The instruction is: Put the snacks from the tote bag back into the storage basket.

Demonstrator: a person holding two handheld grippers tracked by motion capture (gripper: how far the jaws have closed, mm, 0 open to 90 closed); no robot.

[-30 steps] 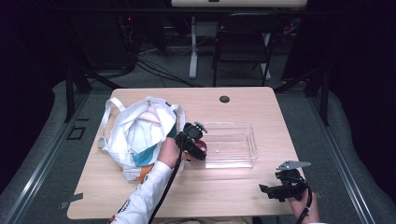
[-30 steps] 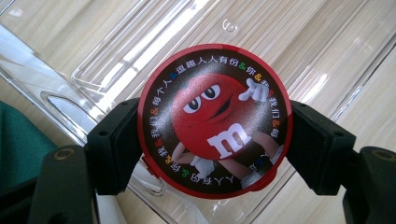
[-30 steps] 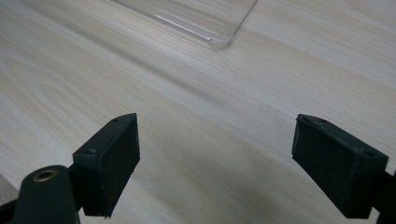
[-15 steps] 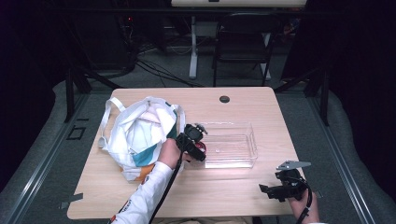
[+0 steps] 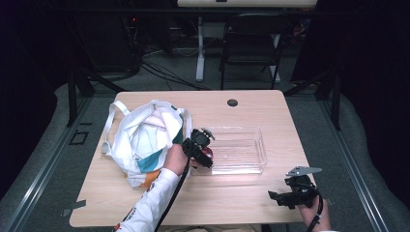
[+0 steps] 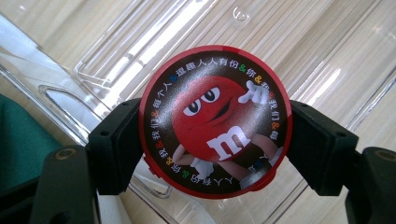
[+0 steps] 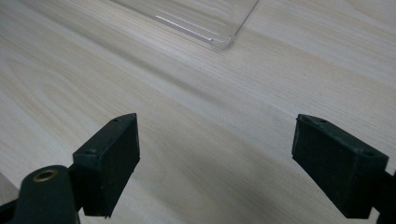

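table: pale wood-grain laminate, smooth, matt
tray: clear hard plastic, glossy, bright glare streaks
tin: round, red rim, glossy printed lid with sheen
bag: white cloth, soft, creased, matt; teal and orange print
left tongs: black pads, matt, look like rubber or plastic
right tongs: same black matt pads, brass-coloured pin
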